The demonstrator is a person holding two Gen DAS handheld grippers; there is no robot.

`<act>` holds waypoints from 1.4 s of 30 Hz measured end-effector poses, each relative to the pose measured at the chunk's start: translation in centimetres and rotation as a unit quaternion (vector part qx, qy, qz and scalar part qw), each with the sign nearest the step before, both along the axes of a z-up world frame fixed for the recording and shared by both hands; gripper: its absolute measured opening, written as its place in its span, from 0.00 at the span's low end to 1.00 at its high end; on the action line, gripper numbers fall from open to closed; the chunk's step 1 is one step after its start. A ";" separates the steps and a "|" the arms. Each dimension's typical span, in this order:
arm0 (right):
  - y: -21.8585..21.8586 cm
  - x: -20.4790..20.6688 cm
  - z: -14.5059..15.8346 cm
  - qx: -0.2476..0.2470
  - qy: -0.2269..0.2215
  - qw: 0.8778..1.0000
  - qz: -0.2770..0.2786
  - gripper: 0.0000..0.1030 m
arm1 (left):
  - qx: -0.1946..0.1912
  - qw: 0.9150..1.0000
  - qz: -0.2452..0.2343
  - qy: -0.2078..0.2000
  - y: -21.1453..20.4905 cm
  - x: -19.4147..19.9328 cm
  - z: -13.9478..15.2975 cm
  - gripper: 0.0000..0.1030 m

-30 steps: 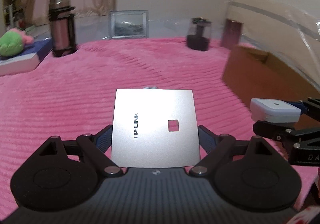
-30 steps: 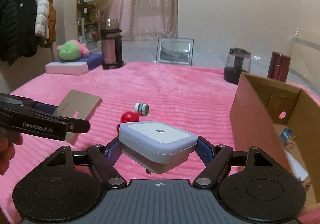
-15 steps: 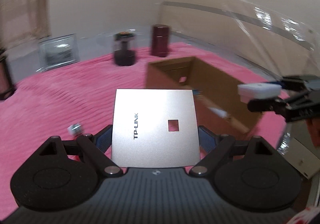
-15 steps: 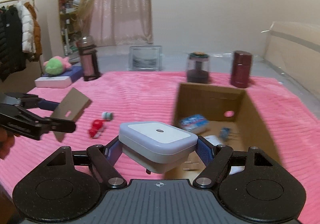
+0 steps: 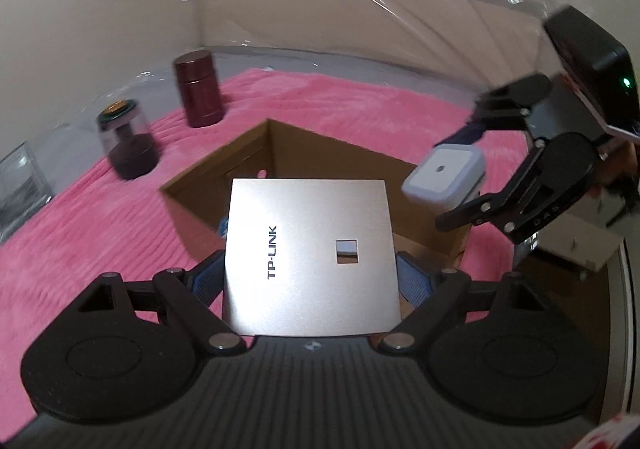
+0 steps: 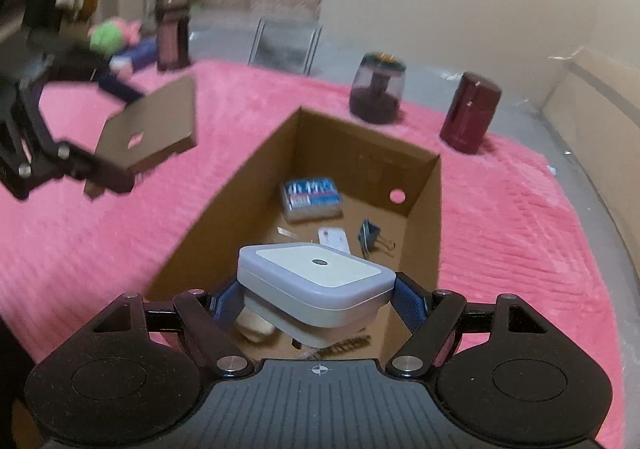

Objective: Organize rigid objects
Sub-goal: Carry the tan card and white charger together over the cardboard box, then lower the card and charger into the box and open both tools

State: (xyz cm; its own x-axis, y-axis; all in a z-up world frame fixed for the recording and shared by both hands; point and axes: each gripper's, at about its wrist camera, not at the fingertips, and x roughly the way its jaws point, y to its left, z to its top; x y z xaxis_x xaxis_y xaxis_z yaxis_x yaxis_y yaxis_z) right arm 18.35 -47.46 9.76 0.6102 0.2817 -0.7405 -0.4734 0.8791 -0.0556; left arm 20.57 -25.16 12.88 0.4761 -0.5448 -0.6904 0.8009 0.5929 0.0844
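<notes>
Right wrist view now looks down into the cardboard box [image 6: 424, 185], while one second ago the box stood only at the right edge of this view; the right gripper [image 6: 316, 299] has come over the opening, clamped on the white plug-in night light [image 6: 316, 283], which hangs above the near part of the box. The left gripper [image 5: 310, 273] grasps the silver TP-LINK panel [image 5: 310, 257] by its two side edges, and it has also swung from the open blanket toward the box, so the panel is now in front of the box's near-left corner, in the air. I judge that both things are almost at the place to be released, the night light first. Inside the box already lie a blue pack [image 6: 312, 199], a binder clip [image 6: 370, 239] and a small white piece [image 6: 334, 239]. The box sits on a pink ribbed blanket [image 6: 100, 233]. At the far side stand a dark red canister [image 6: 470, 111] and a smoky jar [image 6: 378, 89], well apart from the box. Further left are a picture frame [image 6: 286, 45], a tall bottle [image 6: 172, 33] and a green plush toy [image 6: 110, 37], blurred, before a curtain and a plain wall.
</notes>
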 end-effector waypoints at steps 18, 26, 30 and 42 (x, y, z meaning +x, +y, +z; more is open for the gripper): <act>0.4 7.1 -5.9 -0.145 0.123 0.971 0.146 0.72 | 0.117 0.989 -0.091 0.008 -8.4 5.1 -3.7 0.83; 0.8 9.5 -8.1 -0.168 0.177 0.952 0.185 0.72 | 0.151 0.982 -0.114 0.023 -10.1 7.1 -5.7 0.83; 1.0 10.3 -9.0 -0.178 0.207 0.942 0.195 0.72 | 0.164 0.978 -0.127 0.029 -10.8 7.3 -6.4 0.83; 1.2 11.7 -10.4 -0.189 0.235 0.930 0.210 0.72 | 0.185 0.972 -0.133 0.057 -12.1 8.4 -9.6 0.83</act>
